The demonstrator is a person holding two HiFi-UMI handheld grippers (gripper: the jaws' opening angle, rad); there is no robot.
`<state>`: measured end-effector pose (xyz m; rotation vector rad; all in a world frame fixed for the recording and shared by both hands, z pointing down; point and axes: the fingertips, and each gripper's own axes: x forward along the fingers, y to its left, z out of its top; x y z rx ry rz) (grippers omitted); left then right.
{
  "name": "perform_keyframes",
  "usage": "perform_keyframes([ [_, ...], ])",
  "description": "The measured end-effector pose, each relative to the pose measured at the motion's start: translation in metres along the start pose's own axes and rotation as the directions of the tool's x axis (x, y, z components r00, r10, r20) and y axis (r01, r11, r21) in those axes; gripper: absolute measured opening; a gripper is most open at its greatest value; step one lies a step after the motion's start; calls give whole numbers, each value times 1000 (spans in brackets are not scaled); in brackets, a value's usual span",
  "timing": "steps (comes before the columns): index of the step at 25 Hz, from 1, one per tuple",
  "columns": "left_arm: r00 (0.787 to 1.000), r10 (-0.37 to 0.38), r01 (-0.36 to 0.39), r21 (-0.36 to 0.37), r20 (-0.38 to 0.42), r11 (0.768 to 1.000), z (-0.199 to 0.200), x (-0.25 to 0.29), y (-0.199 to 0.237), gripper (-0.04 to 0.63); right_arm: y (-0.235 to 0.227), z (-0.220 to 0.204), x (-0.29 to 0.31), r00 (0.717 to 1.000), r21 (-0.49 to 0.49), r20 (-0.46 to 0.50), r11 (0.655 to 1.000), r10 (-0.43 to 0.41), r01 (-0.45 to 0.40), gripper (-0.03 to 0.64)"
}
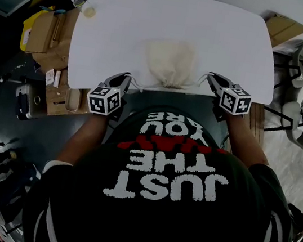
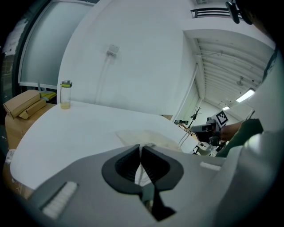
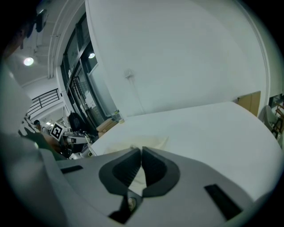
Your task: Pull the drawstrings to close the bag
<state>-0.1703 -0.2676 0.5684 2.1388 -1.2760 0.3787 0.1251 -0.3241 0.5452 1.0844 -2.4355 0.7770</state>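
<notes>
Left claw (image 1: 127, 79) is pressed together on the left cord (image 1: 139, 85), and right claw (image 1: 210, 75) pinches the right cord (image 1: 199, 81). Both cords lead to the bag (image 1: 171, 63), lying mid-worktop (image 1: 115, 26) at the near edge, neck toward the person.

The person's dark shirt (image 1: 181, 219) reads "JUST THE" and "YOU ARE"; its red line is unreadable.

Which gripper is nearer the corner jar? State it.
Left. The left gripper is beside the bag on the side toward the jar; the right gripper is beyond the bag.
</notes>
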Motion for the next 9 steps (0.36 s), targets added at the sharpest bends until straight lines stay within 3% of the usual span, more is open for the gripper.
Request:
perform_keyframes([
  [9, 1000, -1, 1, -2, 5, 1000, 0, 0, 7, 12, 2, -4, 5, 1000, -10, -8, 1000, -4, 4, 11],
])
